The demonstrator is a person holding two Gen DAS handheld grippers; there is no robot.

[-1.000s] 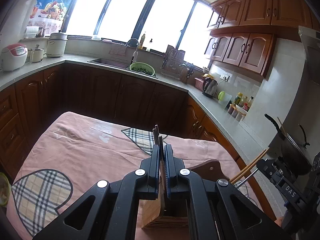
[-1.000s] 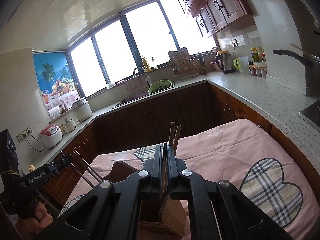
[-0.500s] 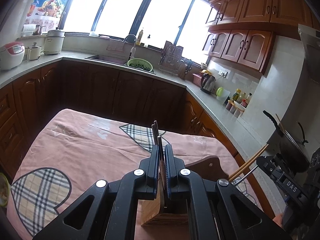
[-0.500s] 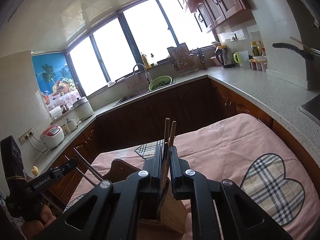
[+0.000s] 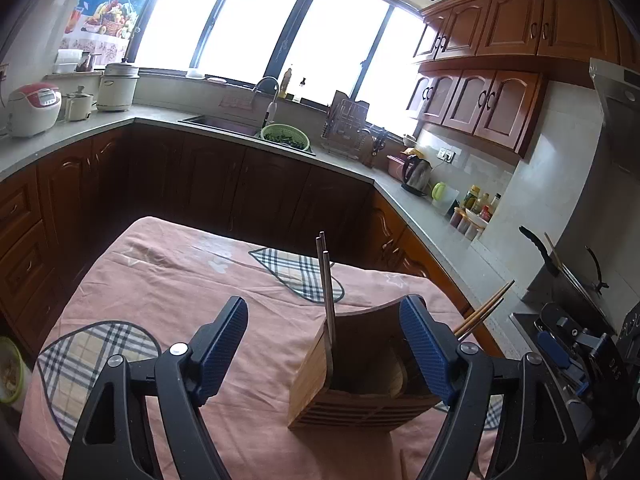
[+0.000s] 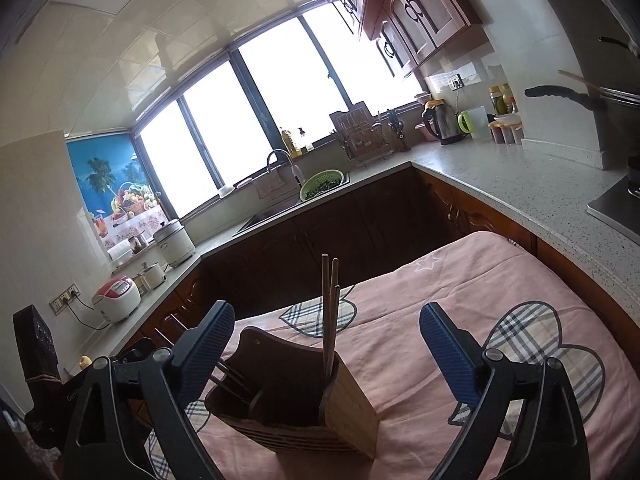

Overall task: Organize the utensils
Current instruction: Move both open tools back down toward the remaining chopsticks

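A table under a pink cloth [image 5: 168, 280] with plaid hearts is filling the lower half of both views, with kitchen counters and bright windows running behind it. Near the bottom centre of each frame a wooden utensil holder [image 5: 360, 384] is standing on the cloth.

In the left wrist view, the metal chopsticks [image 5: 326, 280] are leaning upright out of the holder's left compartment, just above centre. In the right wrist view, the wooden chopsticks [image 6: 330, 312] are standing in the right compartment at centre frame.

The left gripper [image 5: 326, 348] is opening, its blue pads spreading to either side of the holder, with the metal chopsticks between them but not touching. The right gripper [image 6: 328, 352] is opening too, its pads wide apart and the wooden chopsticks standing free between them.

Both sets appear sorted into separate compartments, so this part of the task is looking done. Whether more utensils are waiting is hard to say: the cloth in view is showing none, though the nearest edge is hidden behind the grippers.
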